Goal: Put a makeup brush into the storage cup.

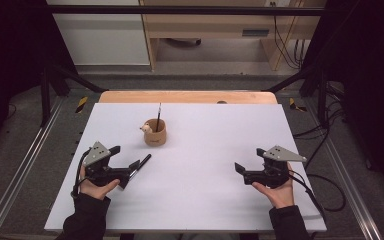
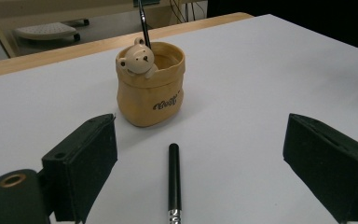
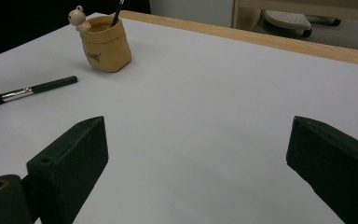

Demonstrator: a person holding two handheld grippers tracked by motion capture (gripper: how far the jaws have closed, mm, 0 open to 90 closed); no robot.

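A tan bag-shaped holder (image 1: pixel 155 135) with a small bear figure on its rim stands on the white table top (image 1: pixel 205 200), and a thin dark brush (image 1: pixel 158 116) stands upright in it. A black make-up brush (image 1: pixel 141 164) lies flat on the table in front of the holder. My left gripper (image 1: pixel 125 161) is open and low over the table. In the left gripper view the brush handle (image 2: pixel 173 179) lies between the wide-apart jaws, touching neither, with the holder (image 2: pixel 151 91) just beyond. At the right, my right gripper (image 1: pixel 250 160) is open with nothing between its jaws.
The right gripper view shows the holder (image 3: pixel 106 49) and the lying brush (image 3: pixel 30 91) far off to its left. A wooden strip (image 1: pixel 187 97) edges the table's far side. Metal rails and cables run along both sides.
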